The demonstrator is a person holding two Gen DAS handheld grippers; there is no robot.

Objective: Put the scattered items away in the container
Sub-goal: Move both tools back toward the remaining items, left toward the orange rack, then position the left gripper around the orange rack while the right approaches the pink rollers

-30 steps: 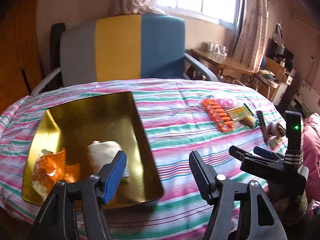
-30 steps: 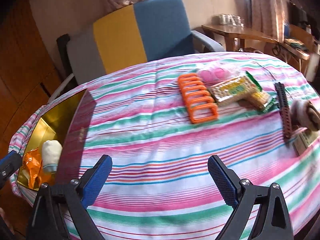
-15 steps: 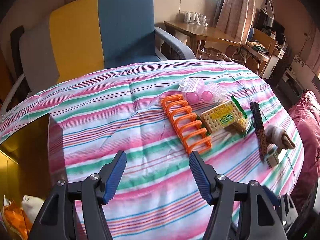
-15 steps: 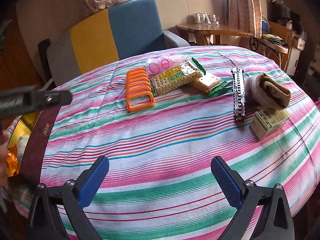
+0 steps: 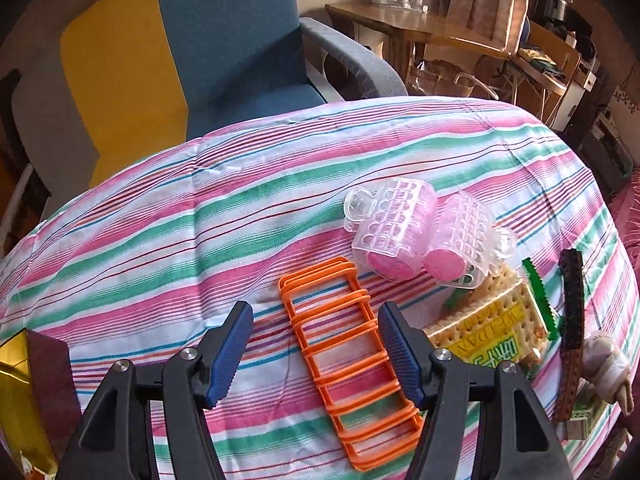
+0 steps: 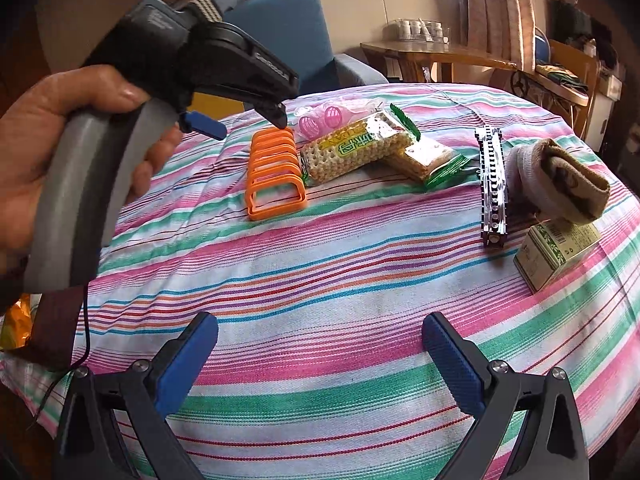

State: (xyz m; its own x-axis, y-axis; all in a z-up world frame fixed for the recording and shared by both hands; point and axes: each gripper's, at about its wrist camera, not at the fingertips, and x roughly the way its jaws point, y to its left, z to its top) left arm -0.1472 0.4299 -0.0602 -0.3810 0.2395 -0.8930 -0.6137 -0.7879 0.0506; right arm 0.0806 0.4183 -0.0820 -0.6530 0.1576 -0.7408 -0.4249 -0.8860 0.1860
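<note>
Left wrist view: the left gripper hovers with its jaws spread wide and empty, its blue fingertips either side of the orange plastic rack lying on the striped tablecloth. Just beyond the rack lie two pink hair rollers, touching a cracker packet; a dark toy train track lies to its right. The gold container shows only at the lower left edge.

In the right wrist view, the right gripper is likewise wide open and holds nothing, above bare cloth. Farther right lie a small green box and a rolled sock. A hand holds the left gripper's handle at left.
</note>
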